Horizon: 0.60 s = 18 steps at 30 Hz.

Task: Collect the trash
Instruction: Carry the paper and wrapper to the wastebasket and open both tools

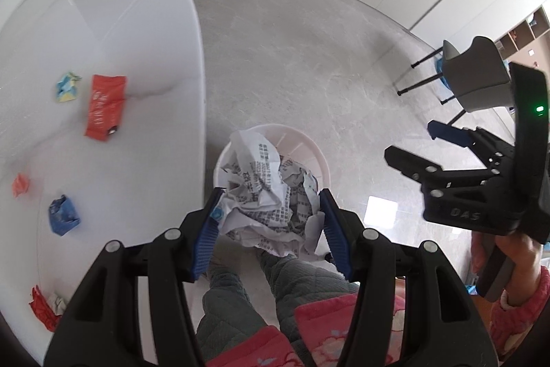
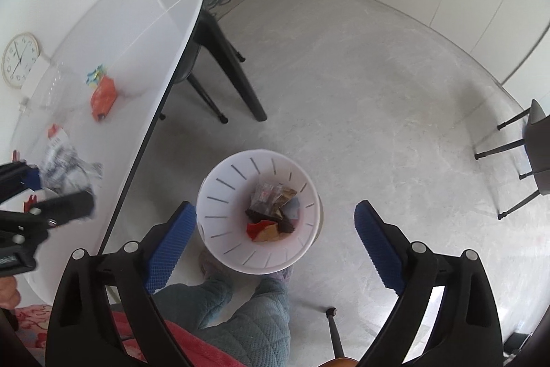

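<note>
Crumpled printed paper (image 1: 266, 191) held above white slotted bin (image 2: 237, 195) on floor; wrappers (image 2: 273, 212) inside. Red packet (image 1: 105, 105), blue wad (image 1: 63, 215) near table's right edge.

Left gripper (image 1: 270, 222): black plastic linkage arms with silver pivot screws and blue ribbed pads (image 1: 205, 239). Right gripper (image 2: 271, 238): was identical; its body bore raised "DAS" lettering and a green light. Operator wore a pink fleece sleeve (image 1: 515, 315) and grey-green quilted trousers (image 1: 240, 305).
</note>
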Motion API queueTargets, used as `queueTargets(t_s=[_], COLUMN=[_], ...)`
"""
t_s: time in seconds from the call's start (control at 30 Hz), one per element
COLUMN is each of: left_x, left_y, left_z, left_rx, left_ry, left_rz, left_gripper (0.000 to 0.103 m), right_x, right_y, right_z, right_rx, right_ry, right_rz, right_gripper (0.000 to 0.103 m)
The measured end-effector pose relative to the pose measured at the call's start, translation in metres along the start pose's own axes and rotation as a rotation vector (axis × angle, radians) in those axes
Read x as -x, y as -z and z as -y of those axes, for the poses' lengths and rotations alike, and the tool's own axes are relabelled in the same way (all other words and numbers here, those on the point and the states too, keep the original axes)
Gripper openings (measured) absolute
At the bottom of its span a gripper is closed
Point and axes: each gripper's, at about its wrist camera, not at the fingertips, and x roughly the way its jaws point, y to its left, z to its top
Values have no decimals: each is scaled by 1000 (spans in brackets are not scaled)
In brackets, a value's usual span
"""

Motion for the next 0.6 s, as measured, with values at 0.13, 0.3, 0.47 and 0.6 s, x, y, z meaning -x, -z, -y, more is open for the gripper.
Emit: queueTargets(t_s=[0.13,0.3,0.47,0.6], left_x=[-10,-7,2,4], left_y=[-5,-7,-8,-7], left_z=[13,22,19,14], left_rx=[-21,-30,-22,0], left_ry=[22,26,12,9], left_rz=[-9,11,29,29], left_gripper=[67,93,95,95], right_x=[11,15,17,19], right_y=[0,-2,-4,-5], right_z=[15,24,24,19], right_rx=[-25,-42,-42,-38], right_ry=[15,13,11,10], right_rz=[24,26,27,30], right_gripper=[97,97,97,97])
